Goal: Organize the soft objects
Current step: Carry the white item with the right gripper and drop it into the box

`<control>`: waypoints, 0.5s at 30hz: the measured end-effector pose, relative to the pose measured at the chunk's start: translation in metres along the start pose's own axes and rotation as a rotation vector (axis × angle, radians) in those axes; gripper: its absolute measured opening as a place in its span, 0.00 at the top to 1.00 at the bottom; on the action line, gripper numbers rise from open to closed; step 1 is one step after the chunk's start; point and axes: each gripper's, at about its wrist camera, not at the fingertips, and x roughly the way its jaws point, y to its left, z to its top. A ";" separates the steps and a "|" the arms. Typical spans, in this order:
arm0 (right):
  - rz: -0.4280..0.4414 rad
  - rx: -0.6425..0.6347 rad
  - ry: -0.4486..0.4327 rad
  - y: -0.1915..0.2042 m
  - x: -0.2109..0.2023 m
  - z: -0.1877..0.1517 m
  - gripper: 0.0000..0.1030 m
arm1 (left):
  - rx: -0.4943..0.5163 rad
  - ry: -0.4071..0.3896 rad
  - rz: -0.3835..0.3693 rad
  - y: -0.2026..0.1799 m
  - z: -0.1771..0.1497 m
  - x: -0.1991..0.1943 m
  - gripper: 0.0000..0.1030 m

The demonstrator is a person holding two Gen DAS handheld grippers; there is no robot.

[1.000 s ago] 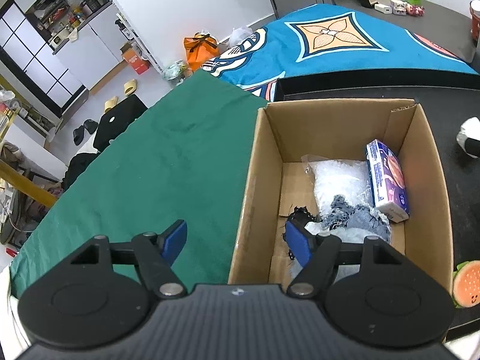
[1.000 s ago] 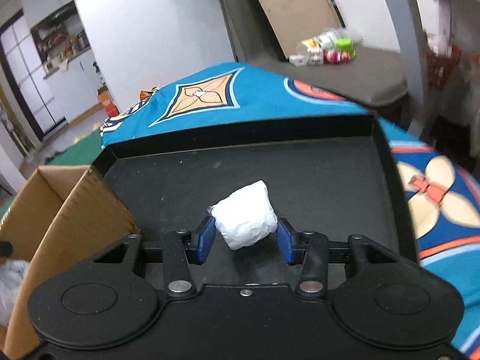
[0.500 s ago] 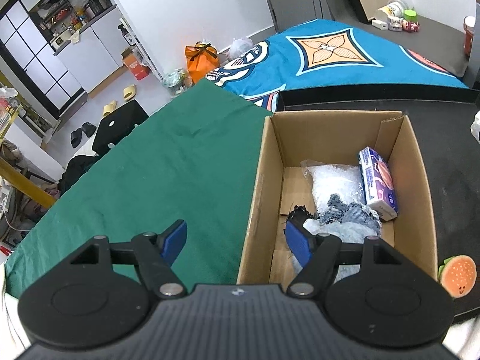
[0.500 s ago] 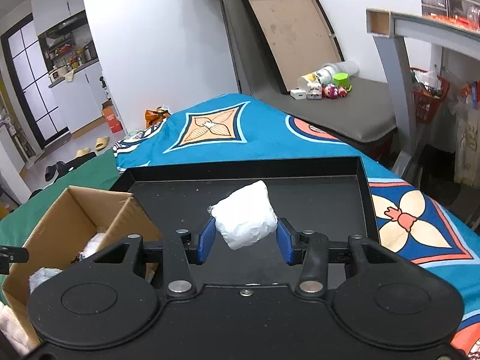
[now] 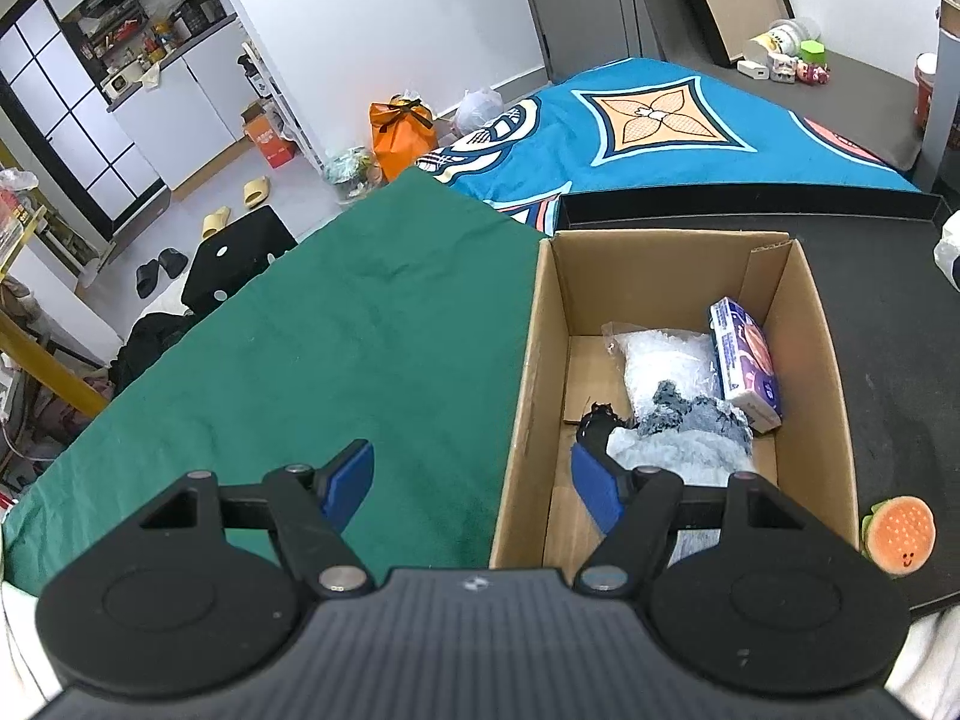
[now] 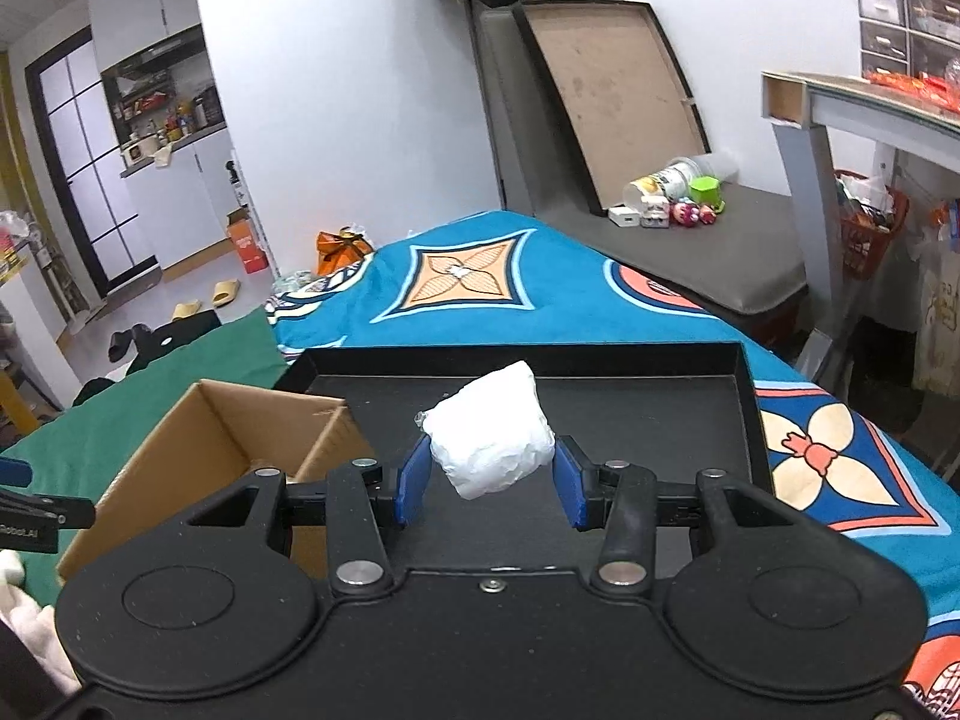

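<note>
Right now my right hand-held gripper is clamped on a white crumpled bundle, its blue pads pressing the two sides. The bundle hangs above the black tray, clear of its floor, just right of the cardboard box. It is lumpy and nearly as wide as long, so I cannot tell its long axis; its narrower top tilts away from me.

My left hand-held gripper has its jaws apart with nothing between them, straddling the box's left wall over the green cloth. Inside the box, a blue-and-white packet lies along the right wall, long axis running away from me, beside a clear plastic bag and grey fabric. A burger-shaped toy sits right of the box.
</note>
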 end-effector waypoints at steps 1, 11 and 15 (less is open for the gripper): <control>0.004 -0.006 0.000 0.003 -0.001 0.000 0.58 | -0.002 0.000 -0.002 0.001 -0.001 -0.001 0.31; 0.044 -0.048 0.006 0.028 -0.007 0.000 0.58 | -0.027 0.010 -0.026 0.010 -0.009 0.002 0.31; 0.056 -0.070 0.018 0.037 -0.008 -0.003 0.58 | -0.038 0.020 -0.045 0.013 -0.013 0.005 0.31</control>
